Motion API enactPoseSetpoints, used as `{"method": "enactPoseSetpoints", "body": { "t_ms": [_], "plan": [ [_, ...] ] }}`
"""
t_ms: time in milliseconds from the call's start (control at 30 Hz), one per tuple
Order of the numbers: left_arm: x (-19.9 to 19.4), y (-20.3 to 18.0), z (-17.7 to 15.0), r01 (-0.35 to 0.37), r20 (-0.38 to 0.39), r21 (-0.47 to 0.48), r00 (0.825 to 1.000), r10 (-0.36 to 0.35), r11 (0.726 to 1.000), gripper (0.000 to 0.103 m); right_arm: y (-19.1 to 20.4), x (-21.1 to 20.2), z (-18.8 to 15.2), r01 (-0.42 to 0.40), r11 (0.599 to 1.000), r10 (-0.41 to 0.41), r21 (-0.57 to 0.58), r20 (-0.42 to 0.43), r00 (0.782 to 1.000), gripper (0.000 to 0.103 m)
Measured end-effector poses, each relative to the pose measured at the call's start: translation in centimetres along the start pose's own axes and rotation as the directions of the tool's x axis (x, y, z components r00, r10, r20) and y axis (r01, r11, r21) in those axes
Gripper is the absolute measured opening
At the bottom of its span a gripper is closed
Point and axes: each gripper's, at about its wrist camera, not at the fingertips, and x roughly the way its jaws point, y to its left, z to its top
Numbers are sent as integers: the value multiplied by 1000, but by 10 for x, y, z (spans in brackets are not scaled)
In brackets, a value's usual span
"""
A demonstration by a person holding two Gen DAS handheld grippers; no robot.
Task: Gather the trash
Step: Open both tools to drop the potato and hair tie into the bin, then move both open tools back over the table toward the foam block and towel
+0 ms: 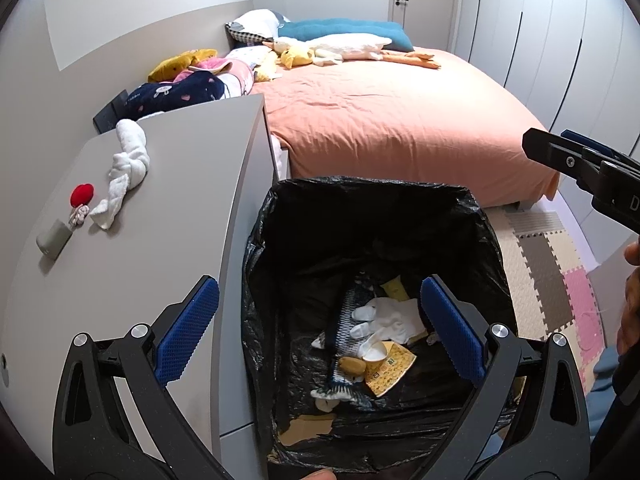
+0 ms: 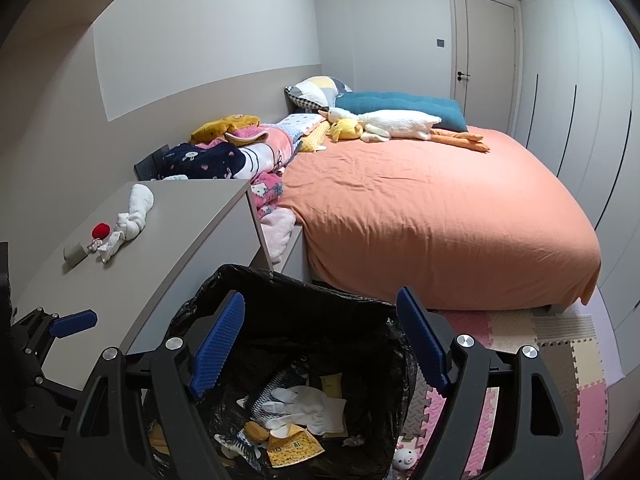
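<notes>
A bin lined with a black bag stands on the floor beside a grey desk; it also shows in the right wrist view. Inside lie a white glove, a yellow wrapper, a striped cloth and small scraps; the glove also shows from the right. My left gripper is open and empty above the bin's mouth. My right gripper is open and empty above the bin too. On the desk lie a white knotted cloth, a red ball and a small grey object.
A bed with an orange cover fills the room behind the bin, with plush toys, pillows and folded clothes along the wall. Foam puzzle mats cover the floor at right. A small pig toy lies beside the bin. Wardrobe doors line the right wall.
</notes>
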Motion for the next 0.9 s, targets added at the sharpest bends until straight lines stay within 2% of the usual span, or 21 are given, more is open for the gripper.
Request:
{"method": "enactPoseSetpoints", "body": {
  "t_ms": [467,900],
  "plan": [
    [9,21,-1,-8,-7,-36,1000,7,999,98,17,24,2,-25,1000,25,-7,-33,999,79],
    [9,80,0,-59,-15,-120,998,58,991,98,68,53,18,-93,995,90,-47,-61,994,79]
  ]
}}
